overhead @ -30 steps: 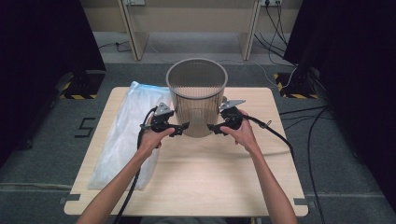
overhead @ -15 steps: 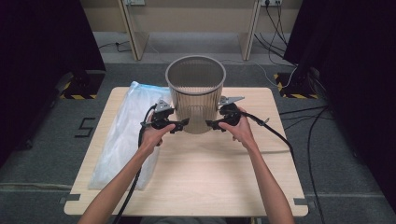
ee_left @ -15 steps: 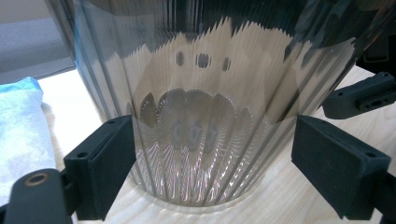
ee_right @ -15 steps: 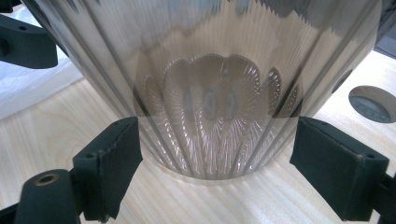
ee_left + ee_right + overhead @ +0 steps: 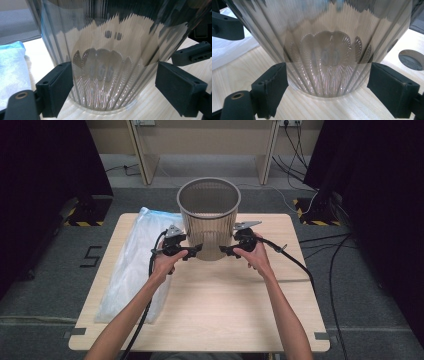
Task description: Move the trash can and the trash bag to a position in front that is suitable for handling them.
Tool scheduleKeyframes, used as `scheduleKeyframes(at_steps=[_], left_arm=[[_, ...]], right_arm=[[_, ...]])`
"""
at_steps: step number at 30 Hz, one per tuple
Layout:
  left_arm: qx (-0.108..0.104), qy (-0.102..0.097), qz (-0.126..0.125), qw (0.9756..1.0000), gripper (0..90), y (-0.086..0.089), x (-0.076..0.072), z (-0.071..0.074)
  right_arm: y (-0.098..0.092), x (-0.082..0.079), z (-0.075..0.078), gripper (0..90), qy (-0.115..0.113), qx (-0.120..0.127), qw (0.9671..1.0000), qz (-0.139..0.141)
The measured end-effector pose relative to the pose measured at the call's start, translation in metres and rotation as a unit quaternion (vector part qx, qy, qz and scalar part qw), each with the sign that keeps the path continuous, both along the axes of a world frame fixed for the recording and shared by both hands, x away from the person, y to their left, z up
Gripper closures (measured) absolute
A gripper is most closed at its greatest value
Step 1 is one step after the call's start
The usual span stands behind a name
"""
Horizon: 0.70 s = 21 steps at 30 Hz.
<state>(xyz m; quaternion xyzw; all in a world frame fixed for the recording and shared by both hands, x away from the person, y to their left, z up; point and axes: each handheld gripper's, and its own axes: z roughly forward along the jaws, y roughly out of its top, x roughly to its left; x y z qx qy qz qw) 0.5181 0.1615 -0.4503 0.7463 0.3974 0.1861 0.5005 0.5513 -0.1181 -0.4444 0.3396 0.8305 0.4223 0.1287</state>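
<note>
The mesh wastebasket [image 5: 209,222] stands upright on the wooden counter [image 5: 215,315], toward its far edge, and both tools are set against its lower wall from opposite sides. The left tool [image 5: 196,251] comes in from the left, the right tool [image 5: 226,251] from the right, each pointing inward at the base of the basket. In the left gripper view the left tool [image 5: 113,90] has its jaws spread wide; the near pad sits close against the mesh wall [image 5: 107,57], while the far pad stands a little apart from it, so this reads as bracketing rather than clamping. Those jaws have just been closing slightly, with the basket between them. In the right gripper view the right tool [image 5: 328,91] is likewise wide, its two pads flanking the narrow foot of the basket [image 5: 327,62] without clearly pressing on it. The basket looks empty inside and its bottom rests flat on the counter, not lifted or tilted. A clear plastic bag [image 5: 135,260] lies flat on the counter just left of the basket, partly under the left forearm, untouched by either tool. Judged from this, the work is at an early stage: the basket is being steadied or positioned, and if the bag is meant to line it, picking up, opening and fitting the bag is all left to do.
</note>
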Motion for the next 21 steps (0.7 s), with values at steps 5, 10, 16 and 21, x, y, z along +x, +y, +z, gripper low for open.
scheduleKeyframes(at_steps=[5, 10, 16, 21], left_arm=[[0.000, 0.001, 0.001, 1.0000, 13.9, -0.0007, 0.0024, -0.0001], [-0.001, 0.004, 0.004, 1.0000, 13.9, -0.0006, 0.0049, -0.0001], [-0.005, 0.007, 0.004, 1.0000, 14.0, 0.0003, 0.0066, -0.0006], [-0.007, 0.010, 0.007, 0.9999, 14.2, 0.0009, 0.0068, -0.0017]], right_arm=[[0.0005, 0.0020, -0.0003, 16.5, 0.000, 0.002, 1.0000, -0.001], [0.0008, 0.0040, -0.0005, 16.6, -0.001, 0.004, 1.0000, -0.003], [0.0004, 0.0052, 0.0003, 17.4, 0.000, 0.007, 1.0000, -0.004], [0.0001, 0.0059, 0.0005, 18.4, -0.002, 0.008, 1.0000, -0.005]])
